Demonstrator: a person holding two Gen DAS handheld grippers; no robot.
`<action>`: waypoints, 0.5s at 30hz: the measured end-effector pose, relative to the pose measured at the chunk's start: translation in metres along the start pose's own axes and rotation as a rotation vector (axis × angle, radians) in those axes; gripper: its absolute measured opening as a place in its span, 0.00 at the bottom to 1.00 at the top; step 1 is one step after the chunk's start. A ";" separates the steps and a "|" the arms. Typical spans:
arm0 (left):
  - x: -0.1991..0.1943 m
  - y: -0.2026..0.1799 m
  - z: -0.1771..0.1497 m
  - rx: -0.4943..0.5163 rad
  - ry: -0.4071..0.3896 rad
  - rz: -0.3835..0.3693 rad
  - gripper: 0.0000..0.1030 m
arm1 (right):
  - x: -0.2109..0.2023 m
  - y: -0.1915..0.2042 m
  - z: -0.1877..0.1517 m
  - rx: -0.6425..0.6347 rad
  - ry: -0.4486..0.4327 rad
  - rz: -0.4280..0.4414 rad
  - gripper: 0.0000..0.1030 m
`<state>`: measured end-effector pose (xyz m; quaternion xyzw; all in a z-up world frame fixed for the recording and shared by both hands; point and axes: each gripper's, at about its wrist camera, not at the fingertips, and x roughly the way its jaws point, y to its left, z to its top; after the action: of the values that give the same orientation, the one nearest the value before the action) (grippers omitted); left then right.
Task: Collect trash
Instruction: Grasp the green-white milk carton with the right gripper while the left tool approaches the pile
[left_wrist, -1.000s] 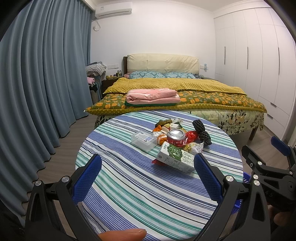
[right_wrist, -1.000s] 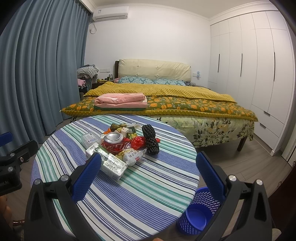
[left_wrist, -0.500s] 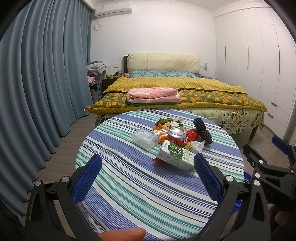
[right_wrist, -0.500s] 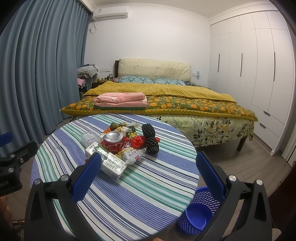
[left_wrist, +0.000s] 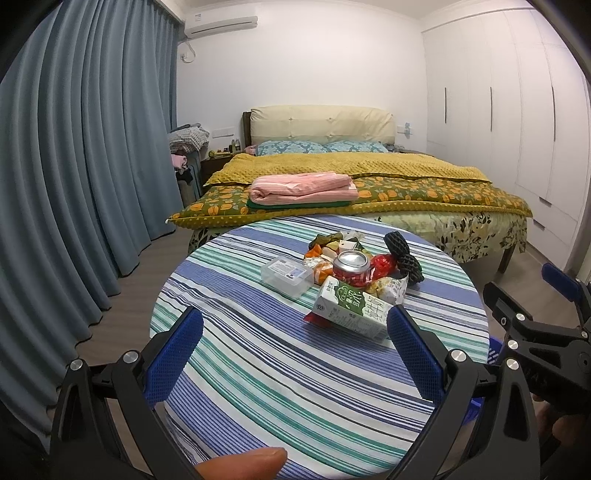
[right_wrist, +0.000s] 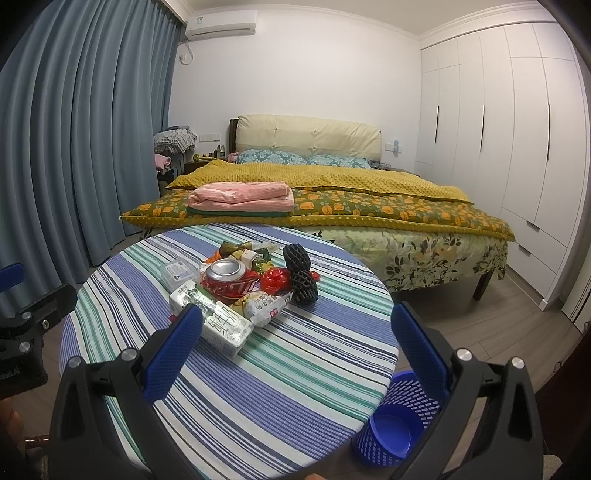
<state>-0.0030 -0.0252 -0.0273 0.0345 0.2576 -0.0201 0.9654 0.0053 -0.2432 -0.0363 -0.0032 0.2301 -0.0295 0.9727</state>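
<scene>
We hold the left gripper (left_wrist: 293, 356) and right gripper (right_wrist: 295, 356) spread wide, both empty, above the striped table (right_wrist: 295, 398). Trash pile (right_wrist: 243, 284) sits mid-table: red can (right_wrist: 227, 277), milk carton (left_wrist: 351, 308), clear box (left_wrist: 286, 275). Blue basket (right_wrist: 397, 421) stands on the floor beside the table.

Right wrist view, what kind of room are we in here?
A bedroom, most likely in a home. A made bed with a padded headboard fills the far side, a white wardrobe lines the right wall, and long blue curtains hang on the left. The trash sits on a striped round table.
</scene>
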 end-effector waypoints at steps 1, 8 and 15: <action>0.002 0.000 0.001 0.004 0.001 0.003 0.96 | 0.000 -0.001 -0.002 0.001 0.001 -0.001 0.96; 0.025 0.001 -0.004 0.047 0.040 0.003 0.96 | 0.011 -0.004 -0.008 -0.004 0.022 0.018 0.96; 0.078 0.006 -0.028 0.080 0.187 -0.019 0.96 | 0.049 0.000 -0.023 -0.040 0.104 0.113 0.96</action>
<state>0.0509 -0.0183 -0.0897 0.0724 0.3459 -0.0361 0.9348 0.0392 -0.2463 -0.0786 -0.0078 0.2808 0.0301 0.9593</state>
